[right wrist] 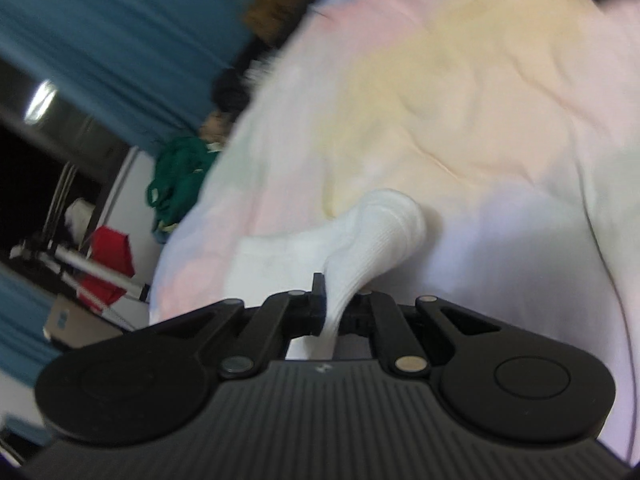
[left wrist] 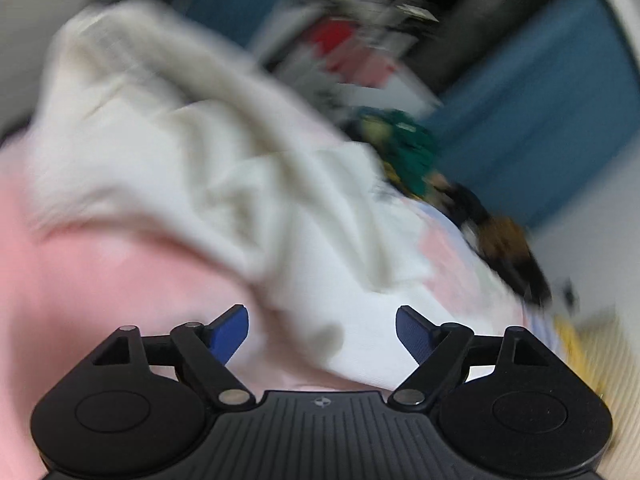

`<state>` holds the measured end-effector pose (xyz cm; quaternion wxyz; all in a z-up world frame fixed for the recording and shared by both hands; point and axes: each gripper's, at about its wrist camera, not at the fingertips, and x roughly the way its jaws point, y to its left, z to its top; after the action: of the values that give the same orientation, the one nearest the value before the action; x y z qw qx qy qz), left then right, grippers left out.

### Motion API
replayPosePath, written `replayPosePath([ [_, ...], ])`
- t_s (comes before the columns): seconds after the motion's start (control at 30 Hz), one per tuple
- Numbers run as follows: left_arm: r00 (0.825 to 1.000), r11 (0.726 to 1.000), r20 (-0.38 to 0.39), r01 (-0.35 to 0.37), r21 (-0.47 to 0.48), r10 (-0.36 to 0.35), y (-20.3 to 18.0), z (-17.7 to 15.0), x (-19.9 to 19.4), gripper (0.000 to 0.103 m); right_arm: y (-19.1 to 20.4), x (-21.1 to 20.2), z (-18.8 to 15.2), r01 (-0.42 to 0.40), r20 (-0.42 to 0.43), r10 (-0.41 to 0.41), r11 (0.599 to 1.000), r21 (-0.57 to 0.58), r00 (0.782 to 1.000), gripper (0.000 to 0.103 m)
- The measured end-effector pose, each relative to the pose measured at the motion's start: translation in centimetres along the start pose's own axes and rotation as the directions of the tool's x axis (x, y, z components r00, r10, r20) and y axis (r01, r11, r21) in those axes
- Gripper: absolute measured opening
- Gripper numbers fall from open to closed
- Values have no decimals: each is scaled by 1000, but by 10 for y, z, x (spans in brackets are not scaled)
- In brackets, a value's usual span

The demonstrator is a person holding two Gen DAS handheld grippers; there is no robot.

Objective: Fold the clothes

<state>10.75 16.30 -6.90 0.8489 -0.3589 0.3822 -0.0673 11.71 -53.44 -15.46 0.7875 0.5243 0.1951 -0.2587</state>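
Observation:
In the left wrist view a crumpled white garment (left wrist: 192, 148) lies in a heap on a pink bed sheet (left wrist: 80, 280). My left gripper (left wrist: 322, 332) hovers just in front of its near edge, open, with nothing between the blue pads (left wrist: 230, 334). The view is blurred by motion. In the right wrist view my right gripper (right wrist: 338, 300) is shut on a white ribbed sock (right wrist: 376, 240), which sticks out from between the fingers and bends over a pastel patchwork bedspread (right wrist: 460, 100).
A green garment (left wrist: 412, 148) and dark and brown clothes (left wrist: 500, 240) lie at the bed's far edge. Blue curtains (right wrist: 100, 32) hang behind. A drying rack with a red item (right wrist: 110, 264) stands beside the bed.

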Motion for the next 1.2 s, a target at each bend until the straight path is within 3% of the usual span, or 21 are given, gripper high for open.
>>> replayPosePath([
  [0.07, 999, 985, -2, -37, -170, 37, 29, 9, 6, 83, -5, 4, 0, 8, -9, -8, 1000, 27, 1000, 5],
  [0.13, 997, 951, 24, -61, -304, 71, 52, 16, 12, 81, -2, 4, -1, 5, -1, -5, 1000, 17, 1000, 5],
  [0.2, 996, 907, 73, -12, -422, 47, 72, 24, 16, 80, 3, 2, -2, 0, 12, 0, 1000, -7, 1000, 5],
  [0.27, 992, 872, 120, 26, -489, 38, 83, 32, 20, 80, 7, 1, -2, -3, 25, 4, 999, -32, 1000, 5],
  [0.33, 986, 856, 159, 49, -515, 40, 90, 41, 23, 79, 11, 0, -2, -5, 36, 7, 999, -51, 999, 5],
  [0.37, 983, 849, 177, 57, -526, 44, 93, 44, 23, 74, 12, 0, -2, -6, 41, 8, 999, -54, 999, 5],
  [0.43, 975, 827, 209, 62, -559, 68, 103, 49, 22, 54, 13, -2, -1, -8, 52, 11, 998, -57, 999, 5],
  [0.47, 977, 820, 202, 58, -570, 71, 108, 52, 22, 38, 13, -2, -1, -10, 57, 13, 998, -57, 998, 5],
  [0.5, 979, 813, 191, 52, -580, 73, 112, 55, 23, 31, 13, -2, -1, -10, 61, 14, 998, -58, 998, 5],
  [0.57, 983, 812, 168, 38, -583, 75, 115, 61, 18, 23, 13, -2, 0, -1, 68, 6, 998, -65, 998, 5],
  [0.67, 980, 862, 172, -3, -507, 105, 103, 72, -5, 10, 10, -8, 0, 1, 98, 4, 998, -57, 995, 5],
  [0.83, 970, 927, 221, -10, -376, 101, 88, 90, -70, 6, 0, -20, 6, 29, 164, -18, 998, -63, 986, 5],
  [0.97, 964, 933, 219, -65, -355, 150, 90, 96, -120, 5, -7, -35, 5, 102, 220, -82, 991, -82, 972, 5],
  [1.1, 967, 923, 170, -115, -367, 188, 108, 92, -162, 5, 3, -67, -2, 187, 332, -122, 967, -172, 936, 5],
  [1.2, 964, 917, 126, -176, -359, 234, 127, 87, -171, 5, 3, -81, -6, 305, 361, -221, 932, -194, 906, 5],
])
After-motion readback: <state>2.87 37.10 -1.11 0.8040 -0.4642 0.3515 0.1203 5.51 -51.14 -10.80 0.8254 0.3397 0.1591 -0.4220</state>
